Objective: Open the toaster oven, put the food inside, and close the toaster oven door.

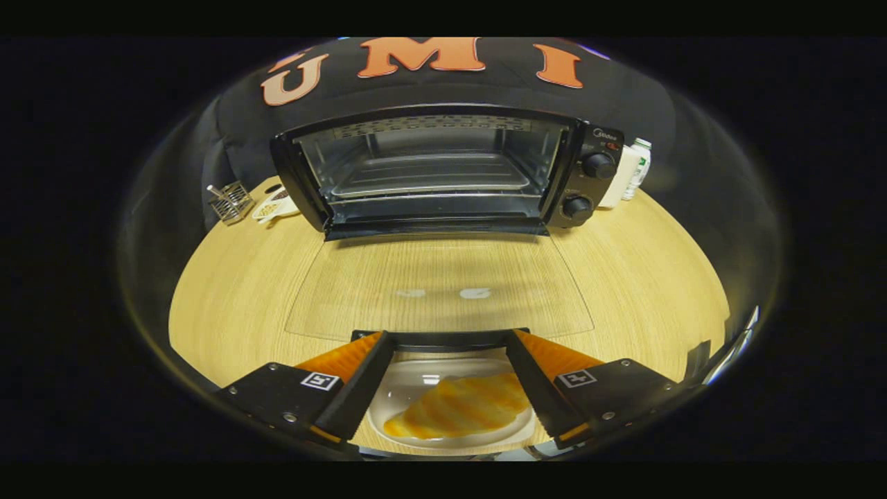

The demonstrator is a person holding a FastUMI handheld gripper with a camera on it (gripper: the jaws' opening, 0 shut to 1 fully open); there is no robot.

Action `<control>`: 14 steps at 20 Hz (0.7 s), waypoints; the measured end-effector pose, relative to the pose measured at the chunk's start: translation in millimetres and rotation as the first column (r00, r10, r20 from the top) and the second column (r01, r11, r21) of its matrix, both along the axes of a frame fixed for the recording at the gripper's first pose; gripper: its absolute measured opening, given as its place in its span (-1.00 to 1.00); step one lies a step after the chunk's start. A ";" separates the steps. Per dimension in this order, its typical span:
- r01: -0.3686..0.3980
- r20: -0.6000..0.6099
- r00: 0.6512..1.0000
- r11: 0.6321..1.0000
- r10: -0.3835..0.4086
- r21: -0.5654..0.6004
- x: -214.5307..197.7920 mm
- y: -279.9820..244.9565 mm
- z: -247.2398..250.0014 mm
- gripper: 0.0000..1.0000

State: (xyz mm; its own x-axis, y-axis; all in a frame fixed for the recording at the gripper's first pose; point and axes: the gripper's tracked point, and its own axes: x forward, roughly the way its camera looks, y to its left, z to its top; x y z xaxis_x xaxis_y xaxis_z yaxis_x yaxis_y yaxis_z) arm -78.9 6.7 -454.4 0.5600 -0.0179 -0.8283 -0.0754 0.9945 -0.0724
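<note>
Pale wood-grain tabletop (624, 277) is carrying a black toaster oven (443, 170) well beyond the fingers, its glass door (436, 291) lying open flat toward them. Gripper (449, 339) is hanging with fingers spread wide, gripping nothing; between them is showing a grilled yellow food piece (461, 409) on a white plate (416, 378).

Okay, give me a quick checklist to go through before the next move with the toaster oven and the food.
1. Toaster oven door fully open, lying flat: ok.
2. Tray inside free of other items: ok.
3. Food sits on the plate, between the fingers: ok.
4. Tool open wide enough: ok.
5. Fingers touching plate or food: cannot tell.
6. Wooden table path over the door unobstructed: ok.
</note>
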 end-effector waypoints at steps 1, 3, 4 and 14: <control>0.009 0.003 1.000 1.000 -0.009 0.003 -0.7 -0.3 2.4 0.96; 0.021 0.010 1.000 1.000 -0.021 -0.008 -3.6 -3.7 10.5 0.97; 0.028 0.017 0.999 1.000 -0.027 -0.009 -5.7 -3.0 16.0 0.97; 0.187 0.058 0.981 0.982 -0.187 0.011 -55.4 -4.4 37.8 0.96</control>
State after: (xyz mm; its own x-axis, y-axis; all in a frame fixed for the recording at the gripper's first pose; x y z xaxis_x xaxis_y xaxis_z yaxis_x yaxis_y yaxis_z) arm -134.3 2.3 -416.6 0.5944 -0.1227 -0.7948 0.1163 0.9910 -0.0660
